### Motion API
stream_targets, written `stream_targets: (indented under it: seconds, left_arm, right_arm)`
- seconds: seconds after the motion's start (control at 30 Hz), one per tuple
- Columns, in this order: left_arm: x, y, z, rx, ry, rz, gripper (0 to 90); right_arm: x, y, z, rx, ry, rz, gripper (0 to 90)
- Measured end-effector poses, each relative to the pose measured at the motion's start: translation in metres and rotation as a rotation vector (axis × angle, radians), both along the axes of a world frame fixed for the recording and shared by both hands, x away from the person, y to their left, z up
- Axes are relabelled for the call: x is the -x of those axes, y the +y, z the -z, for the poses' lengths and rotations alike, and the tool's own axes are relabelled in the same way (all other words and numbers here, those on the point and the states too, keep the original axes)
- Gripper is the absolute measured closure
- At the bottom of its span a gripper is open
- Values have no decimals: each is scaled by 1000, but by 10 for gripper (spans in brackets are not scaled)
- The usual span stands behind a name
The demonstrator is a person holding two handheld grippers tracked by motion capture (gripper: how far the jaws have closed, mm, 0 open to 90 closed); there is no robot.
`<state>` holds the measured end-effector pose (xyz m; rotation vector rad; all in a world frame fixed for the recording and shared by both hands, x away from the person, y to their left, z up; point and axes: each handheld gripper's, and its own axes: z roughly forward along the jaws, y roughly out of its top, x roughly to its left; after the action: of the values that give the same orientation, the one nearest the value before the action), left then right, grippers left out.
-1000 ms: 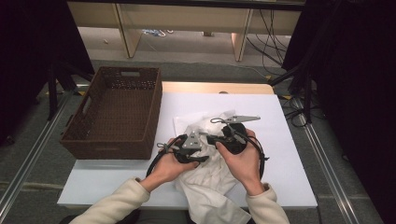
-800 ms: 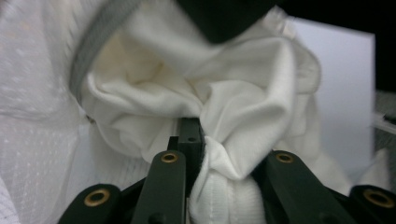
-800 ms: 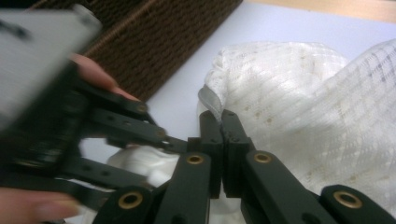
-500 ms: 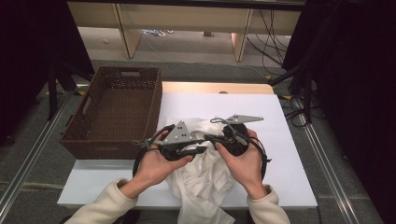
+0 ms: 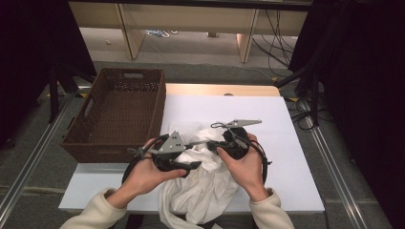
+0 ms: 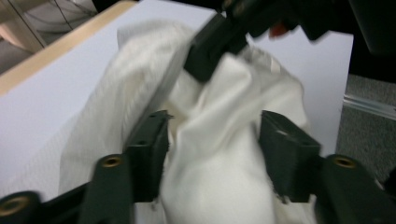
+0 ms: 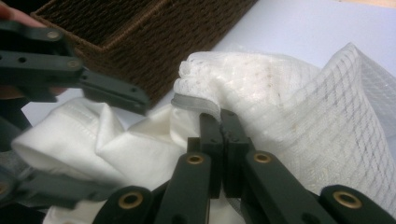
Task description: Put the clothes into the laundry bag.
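Beside the woven brown basket (image 5: 114, 112), crumpled white cloth (image 5: 200, 191) with mesh edge.

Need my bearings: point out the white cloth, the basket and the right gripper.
white cloth (image 5: 203, 188), high view, hanging fold.
basket (image 5: 114, 152), high view, front wall.
right gripper (image 7: 220, 122), right gripper view, between its fingertips.

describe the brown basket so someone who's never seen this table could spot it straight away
Start from the white tabletop. At its left edge, beside the crumpled white cloth, stands the basket. It is dark brown, woven and rectangular, with a handle slot in its far wall, the one dark thing among white ones.
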<state>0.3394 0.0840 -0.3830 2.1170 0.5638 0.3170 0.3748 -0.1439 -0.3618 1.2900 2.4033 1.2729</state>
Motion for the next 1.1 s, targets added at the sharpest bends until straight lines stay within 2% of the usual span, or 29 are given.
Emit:
stream_targets:
  seconds: [0.07,0.1,0.17,0.2,0.23,0.3,0.37,0.4,0.5,0.53,0.6,0.67,0.73,0.77,0.8,0.87,0.9,0.97,1.0,1.07,1.1]
  left_arm:
    - [4,7,11,-20,38,6,274]
    - [4,10,17,-47,50,8,252]
    - [1,12,32,-70,80,5,244]
    - [0,11,38,-65,103,12,243]
    - [-1,8,43,-41,117,8,254]
    - [-7,1,50,-12,111,10,352]
    - [-13,-6,53,-8,99,29,518]
    - [-17,-10,54,2,102,34,582]
    - [-23,-20,52,59,142,30,737]
    - [-22,-23,48,74,136,24,772]
    - [-18,-27,38,87,99,27,812]
    - [-17,-30,27,80,42,19,827]
    - [-22,-35,23,101,38,11,831]
    - [-25,-37,23,105,60,-12,834]
    - [-30,-39,26,111,59,-20,836]
    - [-44,-44,33,101,25,-69,839]
    - [-54,-45,39,90,22,-100,840]
    - [-65,-47,45,100,38,-122,840]
    - [-67,-48,47,81,18,-114,837]
    - [-65,-49,48,68,15,-86,808]
    - [-63,-47,47,50,18,-62,765]
  right_arm:
    - [1,0,0,-9,8,6,900]
    - [1,0,-1,-2,7,9,900]
    - [0,0,0,18,-2,-4,900]
    - [1,1,0,8,5,-2,900]
    - [0,2,1,3,-7,-8,900]
    - [0,3,1,1,7,-5,900]
    - [1,3,1,10,-4,-2,900]
    - [2,5,1,1,10,-2,900]
    - [3,5,0,-3,1,-3,900]
    - [4,5,0,-5,-6,-6,900]
    - [6,6,-2,-9,-16,-1,900]
    - [6,5,-4,-11,-39,-14,900]
    - [9,7,-7,-25,-44,-11,900]
    - [10,8,-8,-26,-56,-19,900]
    - [12,9,-9,-33,-58,-25,900]
    - [14,9,-11,-34,-76,-41,900]
    - [14,10,-12,-41,-82,-43,900]
    - [15,10,-13,-30,-78,-32,900]
    - [13,9,-11,-29,-80,-37,900]
    - [10,6,-7,-36,-51,-10,900]
    - [9,5,-6,-35,-39,1,900]
